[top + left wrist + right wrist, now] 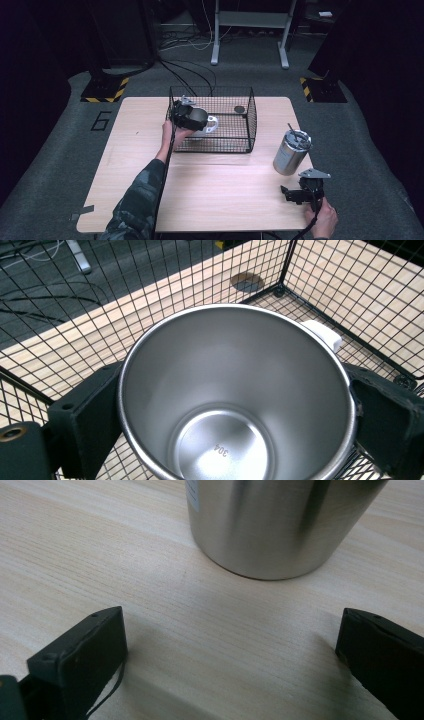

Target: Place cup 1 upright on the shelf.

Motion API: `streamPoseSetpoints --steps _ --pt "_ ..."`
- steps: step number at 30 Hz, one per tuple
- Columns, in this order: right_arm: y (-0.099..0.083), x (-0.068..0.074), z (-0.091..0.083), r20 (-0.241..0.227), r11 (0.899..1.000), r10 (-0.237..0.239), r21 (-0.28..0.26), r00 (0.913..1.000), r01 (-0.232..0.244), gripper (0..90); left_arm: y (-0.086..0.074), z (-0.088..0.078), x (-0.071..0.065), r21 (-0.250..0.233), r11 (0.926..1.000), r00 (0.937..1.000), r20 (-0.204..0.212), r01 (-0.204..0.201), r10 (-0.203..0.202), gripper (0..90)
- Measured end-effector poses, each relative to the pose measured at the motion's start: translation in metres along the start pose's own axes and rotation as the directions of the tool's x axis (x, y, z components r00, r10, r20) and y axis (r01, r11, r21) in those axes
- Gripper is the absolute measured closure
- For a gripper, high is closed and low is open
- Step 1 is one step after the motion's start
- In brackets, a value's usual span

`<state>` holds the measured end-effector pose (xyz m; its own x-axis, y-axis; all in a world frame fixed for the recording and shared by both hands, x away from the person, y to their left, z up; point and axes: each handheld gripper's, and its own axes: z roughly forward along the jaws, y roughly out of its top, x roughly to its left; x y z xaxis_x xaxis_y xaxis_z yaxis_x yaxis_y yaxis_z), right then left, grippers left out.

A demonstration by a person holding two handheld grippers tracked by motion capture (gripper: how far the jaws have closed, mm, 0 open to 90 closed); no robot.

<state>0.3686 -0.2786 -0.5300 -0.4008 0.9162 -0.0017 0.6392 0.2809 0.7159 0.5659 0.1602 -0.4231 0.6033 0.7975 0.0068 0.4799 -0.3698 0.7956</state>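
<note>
High view: a wooden table (200, 190) is shown bearing a black wire basket (248, 117), over whose near-left part the left gripper (204, 121) is held. A steel cup (235, 400) with a white handle (324, 335) is seen clamped between the jaws of that gripper; in the left gripper view the jaws are pressed against the cup's outer wall on either side, and the open mouth is turned toward the camera, so that the empty interior and its stamped bottom are visible. The cup is held within the basket's walls, above the mesh floor; whether it touches that floor cannot be told. A dark round spot (239, 109) is seen on the table near the basket's far right corner. A steel tumbler (291, 152) with a lid and straw stands upright on the table to the right of the basket, well apart from it. The right gripper (295, 194) rests low near the table's front right corner, just before the tumbler, with its jaws spread wide and nothing between them, as the right gripper view confirms. It is judged that the cup's placement in the basket is nearly complete, release being left; the tumbler appears untouched and is probably to be grasped next.
</note>
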Motion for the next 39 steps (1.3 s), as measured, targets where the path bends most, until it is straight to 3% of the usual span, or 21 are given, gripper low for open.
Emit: streamPoseSetpoints --steps 9,10,22,23,30,39 --pt "0.0 0.0 0.0 0.0 1.0 0.0 0.0 1.0 0.0 0.0 -0.005 0.0033 0.0037 0.033 0.9994 1.0 0.006 0.008 -0.008 6.3" --pt "0.0 0.0 0.0 0.0 1.0 -0.001 0.0 1.0 0.001 0.0 -0.0059 0.0048 0.0035 0.022 0.9995 0.9997 0.005 0.023 -0.023 6.2" --pt "0.0 -0.0001 -0.0001 0.0 1.0 -0.002 0.001 1.0 0.002 0.0 -0.0073 0.0059 0.0045 0.061 0.998 0.9998 0.004 0.017 -0.017 6.1" --pt "0.0 -0.0001 -0.0001 0.0 1.0 -0.001 0.0 1.0 0.001 0.0 -0.0075 0.0069 0.0035 0.048 0.9984 0.9996 0.002 0.029 -0.029 6.1" --pt "0.0 0.0 0.0 0.0 1.0 -0.001 0.0 1.0 0.001 0.0 -0.0073 0.0074 0.0027 0.089 0.996 0.9999 0.012 0.01 -0.011 6.0" --pt "0.0 -0.0001 -0.0001 -0.001 1.0 -0.001 0.0 1.0 0.001 0.0 -0.0092 0.0056 0.0028 0.102 0.9948 0.9999 0.012 0.006 -0.007 5.9"
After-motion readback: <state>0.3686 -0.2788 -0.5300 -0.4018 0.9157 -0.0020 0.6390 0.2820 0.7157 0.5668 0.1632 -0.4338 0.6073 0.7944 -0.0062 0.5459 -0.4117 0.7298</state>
